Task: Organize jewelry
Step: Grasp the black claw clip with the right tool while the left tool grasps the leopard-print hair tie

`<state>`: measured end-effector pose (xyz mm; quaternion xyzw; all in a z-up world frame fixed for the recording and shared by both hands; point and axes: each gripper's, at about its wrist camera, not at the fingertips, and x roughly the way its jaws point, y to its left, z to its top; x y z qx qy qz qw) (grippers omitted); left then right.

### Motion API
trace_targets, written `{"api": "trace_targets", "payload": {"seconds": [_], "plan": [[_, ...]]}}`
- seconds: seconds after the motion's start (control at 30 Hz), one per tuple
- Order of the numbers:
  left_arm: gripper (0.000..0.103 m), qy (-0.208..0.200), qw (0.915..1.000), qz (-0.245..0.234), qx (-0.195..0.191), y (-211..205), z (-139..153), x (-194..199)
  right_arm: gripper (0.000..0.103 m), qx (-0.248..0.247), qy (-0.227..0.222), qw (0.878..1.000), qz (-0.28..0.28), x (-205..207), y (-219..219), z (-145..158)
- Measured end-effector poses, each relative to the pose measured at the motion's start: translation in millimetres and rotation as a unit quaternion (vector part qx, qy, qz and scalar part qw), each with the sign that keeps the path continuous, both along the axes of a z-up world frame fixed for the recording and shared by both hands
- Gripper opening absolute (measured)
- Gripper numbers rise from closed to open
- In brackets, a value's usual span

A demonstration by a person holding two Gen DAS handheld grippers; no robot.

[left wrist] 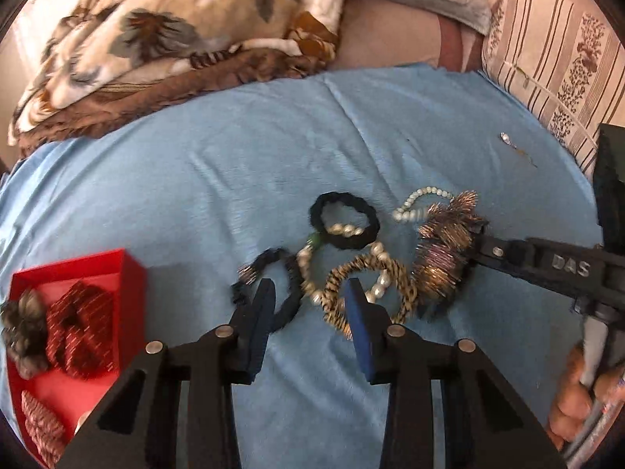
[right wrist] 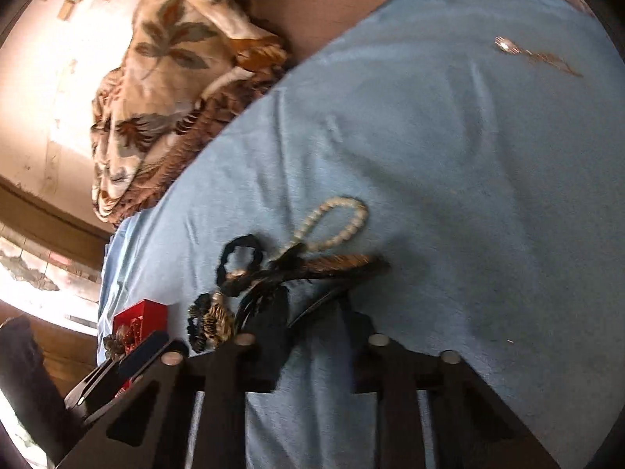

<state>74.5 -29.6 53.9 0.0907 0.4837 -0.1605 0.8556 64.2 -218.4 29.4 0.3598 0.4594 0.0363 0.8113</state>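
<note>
A pile of jewelry and hair ties lies on the blue cloth (left wrist: pixel 234 156): a black scrunchie (left wrist: pixel 340 196), a pearl strand (left wrist: pixel 422 193), a brown striped scrunchie (left wrist: pixel 406 289), a black beaded bracelet (left wrist: pixel 291 273) and a metallic tinsel scrunchie (left wrist: pixel 445 250). My left gripper (left wrist: pixel 310 301) hovers open over the pile's near edge, with pearls and the black bracelet between its fingers. From the right, my right gripper (left wrist: pixel 478 230) reaches in and is shut on the tinsel scrunchie (right wrist: pixel 336 264). In the right wrist view this gripper (right wrist: pixel 312 301) is blurred. A red box (left wrist: pixel 133 273) at left holds several scrunchies.
A small earring (left wrist: pixel 508 140) lies alone on the cloth beyond the pile. A floral blanket (left wrist: pixel 175 39) is bunched at the back left and a striped pillow (left wrist: pixel 547 58) at the back right. A person's hand (left wrist: pixel 574 391) grips the right tool's handle.
</note>
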Motion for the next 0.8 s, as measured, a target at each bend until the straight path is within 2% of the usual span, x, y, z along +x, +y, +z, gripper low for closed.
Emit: {"api": "trace_targets", "payload": {"seconds": [0.17,0.3,0.33,0.37,0.4,0.6,0.8], "plan": [[0.036,0.024,0.9994,-0.024,-0.008,-15.6,-13.5,13.0,0.016,0.017,0.004,1.000,-0.012,-2.9,-15.5,-3.4],[0.036,0.041,0.9983,-0.041,-0.013,-26.2,-21.3,12.2,0.016,0.019,-0.005,1.000,-0.003,-0.8,-11.1,-2.6],[0.030,0.042,0.9981,-0.044,-0.012,-28.7,-22.4,10.5,0.016,0.016,-0.008,1.000,0.001,-0.2,-8.7,-1.8],[0.012,0.041,0.9980,-0.046,-0.009,-30.6,-22.9,8.3,0.016,0.014,-0.010,1.000,0.004,-0.1,-7.5,-1.5],[0.006,0.044,0.9979,-0.048,-0.010,-32.2,-23.1,7.2,0.014,0.011,-0.013,1.000,0.008,0.2,-5.1,-0.1],[0.006,0.028,0.9985,-0.031,-0.035,-22.8,0.5,-6.8,0.006,-0.002,-0.045,0.999,0.019,-4.8,-0.4,15.6],[0.006,-0.001,0.9972,-0.022,-0.072,2.4,40.4,-39.0,0.005,-0.006,-0.076,0.997,0.028,-15.9,6.4,32.1]]}}
